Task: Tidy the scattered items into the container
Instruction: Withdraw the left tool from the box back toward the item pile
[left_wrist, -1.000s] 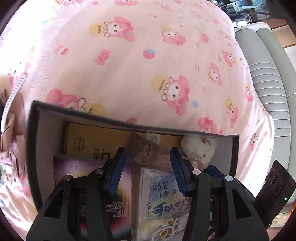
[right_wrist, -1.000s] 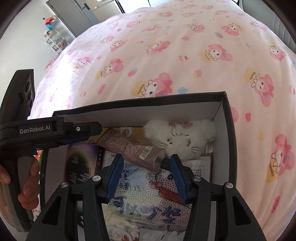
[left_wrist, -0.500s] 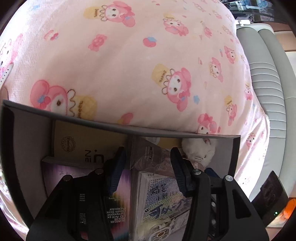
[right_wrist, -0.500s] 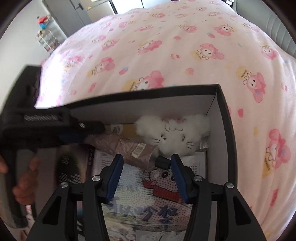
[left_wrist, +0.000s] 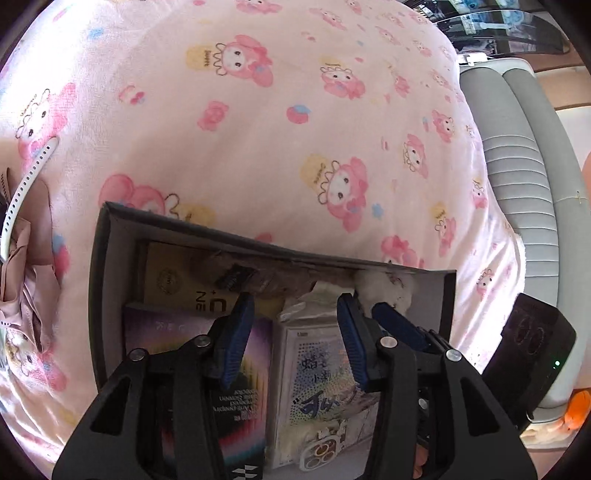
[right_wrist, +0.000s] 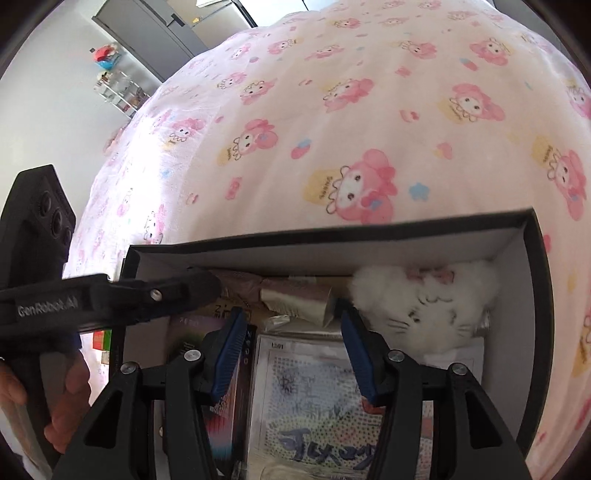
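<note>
A dark grey cardboard box (left_wrist: 110, 236) (right_wrist: 535, 266) sits on the pink bed. It holds a white plush cat (right_wrist: 424, 306) (left_wrist: 384, 286), a brownish wrapped roll (right_wrist: 295, 295) (left_wrist: 273, 278), a yellow box (left_wrist: 173, 280), a rainbow-coloured box (left_wrist: 236, 398) and a printed packet (right_wrist: 314, 398) (left_wrist: 317, 369). My left gripper (left_wrist: 293, 314) is open and empty above the box contents. My right gripper (right_wrist: 290, 328) is open and empty over the packet, just before the roll. The left gripper's body (right_wrist: 110, 295) crosses the right wrist view.
The pink cartoon-print blanket (left_wrist: 258, 129) covers the bed. A white strap (left_wrist: 26, 184) and pink cloth (left_wrist: 22, 280) lie at the left. A grey padded headboard (left_wrist: 524, 166) runs along the right. A grey cabinet (right_wrist: 155, 33) and shelf stand far off.
The brownish roll has moved toward the box's far wall and lies across it. Both grippers stay open and have shifted slightly over the box.
</note>
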